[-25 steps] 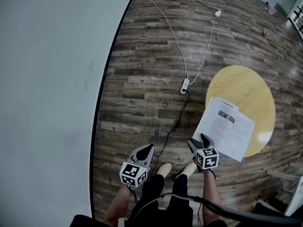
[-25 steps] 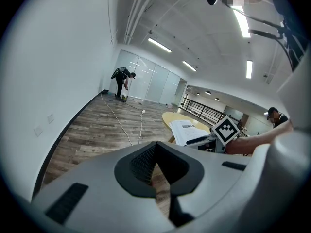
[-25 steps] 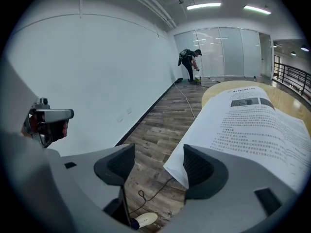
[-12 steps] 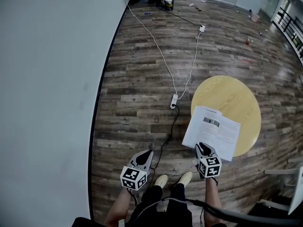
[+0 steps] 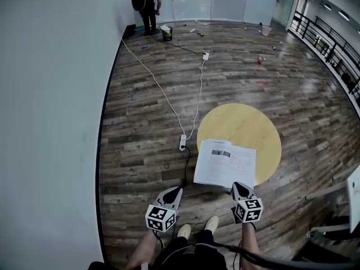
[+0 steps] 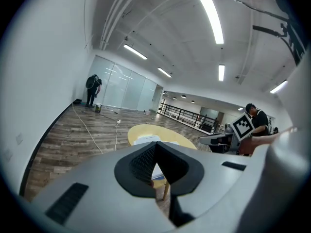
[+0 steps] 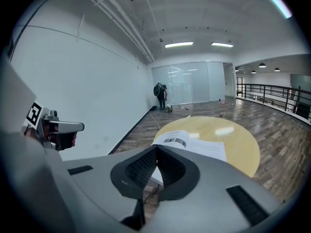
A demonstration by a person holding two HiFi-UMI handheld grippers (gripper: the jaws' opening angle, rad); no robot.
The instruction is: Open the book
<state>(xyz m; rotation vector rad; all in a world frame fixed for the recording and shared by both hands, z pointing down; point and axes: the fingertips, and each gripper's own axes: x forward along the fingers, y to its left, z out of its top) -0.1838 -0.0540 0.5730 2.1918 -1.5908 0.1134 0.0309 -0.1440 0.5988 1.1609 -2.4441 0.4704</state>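
From the head view, the book [image 5: 225,163] lies on the near side of the round table [image 5: 253,125], its near edge hanging over the rim. Printed pages face up, so it looks already open. The left gripper [image 5: 173,191] and right gripper [image 5: 241,187] hang just short of it, above the person's shoes [image 5: 197,228], and neither touches it. The task seems done, or all but done. If another page must turn, the next move calls for parting one pair of jaws and bringing them forward to a page edge. A white cable [image 5: 163,91] and a power strip [image 5: 183,142] lie on the wooden floor [image 5: 146,167] left of the table, near the feet. Far off, a person [image 5: 147,1] stands by the wall.

In the left gripper view, the left gripper [image 6: 155,147] has its jaws closed on nothing. The book [image 6: 145,140] and table [image 6: 170,135] sit past the tips, with the right gripper [image 6: 228,139] off to the side.

In the right gripper view, the right gripper [image 7: 156,149] has just been closing its jaws, which now meet empty. The book [image 7: 194,144] lies right ahead with a clear path. I judge its overhang the one risk, since a push could slide it off the table [image 7: 233,135].
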